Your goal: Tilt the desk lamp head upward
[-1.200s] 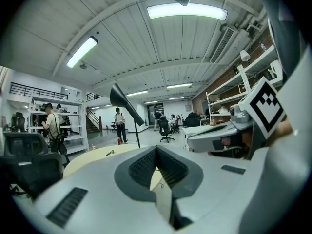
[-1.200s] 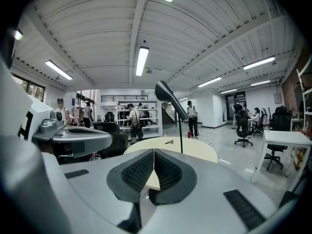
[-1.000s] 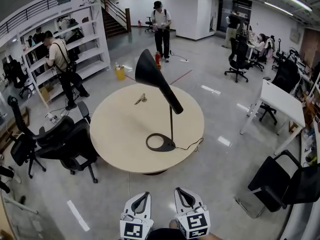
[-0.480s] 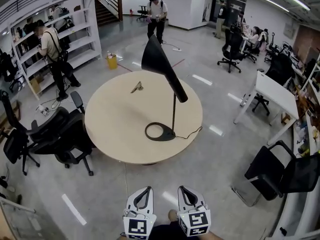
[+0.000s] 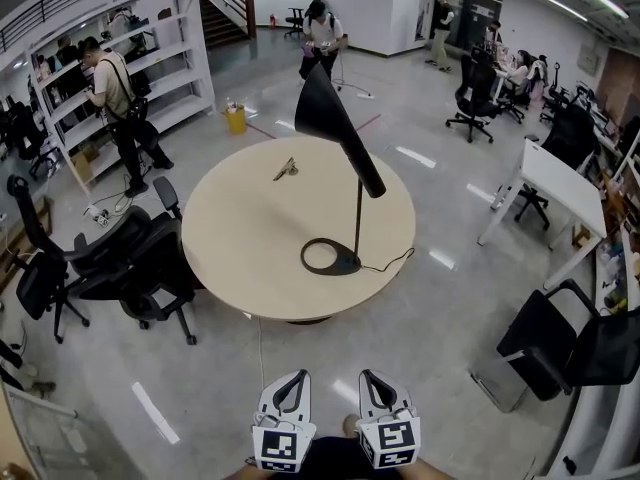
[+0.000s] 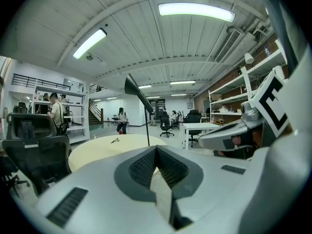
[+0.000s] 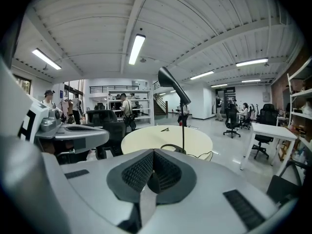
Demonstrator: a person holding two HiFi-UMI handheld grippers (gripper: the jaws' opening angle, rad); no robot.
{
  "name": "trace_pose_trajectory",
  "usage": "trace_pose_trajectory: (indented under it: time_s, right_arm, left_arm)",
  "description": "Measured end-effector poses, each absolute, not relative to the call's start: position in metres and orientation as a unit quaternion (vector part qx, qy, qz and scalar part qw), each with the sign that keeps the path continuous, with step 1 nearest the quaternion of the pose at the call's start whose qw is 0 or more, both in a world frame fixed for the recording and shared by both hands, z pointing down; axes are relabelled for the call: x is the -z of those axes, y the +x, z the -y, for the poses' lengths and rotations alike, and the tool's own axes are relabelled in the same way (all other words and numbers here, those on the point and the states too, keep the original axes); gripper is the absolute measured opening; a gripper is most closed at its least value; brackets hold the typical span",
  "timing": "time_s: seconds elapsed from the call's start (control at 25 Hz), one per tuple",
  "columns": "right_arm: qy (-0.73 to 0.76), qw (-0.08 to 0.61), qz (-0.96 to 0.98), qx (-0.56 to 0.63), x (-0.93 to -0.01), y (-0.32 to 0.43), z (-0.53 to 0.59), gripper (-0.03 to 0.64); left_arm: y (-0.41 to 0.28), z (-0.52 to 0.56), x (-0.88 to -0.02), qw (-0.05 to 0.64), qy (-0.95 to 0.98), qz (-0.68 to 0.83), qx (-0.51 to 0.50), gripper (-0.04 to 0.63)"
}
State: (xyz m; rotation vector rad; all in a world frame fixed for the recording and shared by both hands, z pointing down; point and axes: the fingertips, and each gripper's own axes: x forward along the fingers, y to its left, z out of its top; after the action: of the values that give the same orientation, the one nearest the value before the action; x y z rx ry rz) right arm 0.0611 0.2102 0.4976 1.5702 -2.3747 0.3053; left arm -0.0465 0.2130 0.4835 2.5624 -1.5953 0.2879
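Observation:
A black desk lamp stands on a round beige table (image 5: 250, 258). Its ring base (image 5: 330, 257) sits near the table's right side, a thin stem rises from it, and its long cone head (image 5: 335, 128) slopes down to the right. In the left gripper view the lamp head (image 6: 138, 90) shows far ahead; in the right gripper view the lamp head (image 7: 171, 83) stands above the table (image 7: 161, 139). My left gripper (image 5: 292, 390) and right gripper (image 5: 374, 388) hang side by side at the bottom, well short of the table, both shut and empty.
A small object (image 5: 287, 169) lies on the table's far side. Black office chairs (image 5: 140, 273) crowd the table's left; another chair (image 5: 570, 343) is at the right. White desk (image 5: 560, 193) right, shelving (image 5: 150, 78) back left. Several people stand around the room.
The view has shifted, so the table and lamp sit slightly further right and lower than half a second ago. Both grippers stay shut, side by side at the bottom edge.

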Motion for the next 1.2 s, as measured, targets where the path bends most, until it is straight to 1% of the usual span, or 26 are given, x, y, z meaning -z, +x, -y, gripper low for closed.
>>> trace_pose_trajectory:
  time_s: [0.52,1.2]
  right_arm:
    - [0.540,0.142,0.824,-0.100,-0.495,0.074,-0.208,0.015]
    - [0.535,0.137,0.828,-0.102,-0.500,0.072,-0.202,0.015]
  left_arm:
    - [-0.032,-0.215,-0.475,0.043,0.842,0.529,-0.093,0.047]
    - [-0.037,-0.212,-0.480,0.046,0.836,0.538,-0.096,0.047]
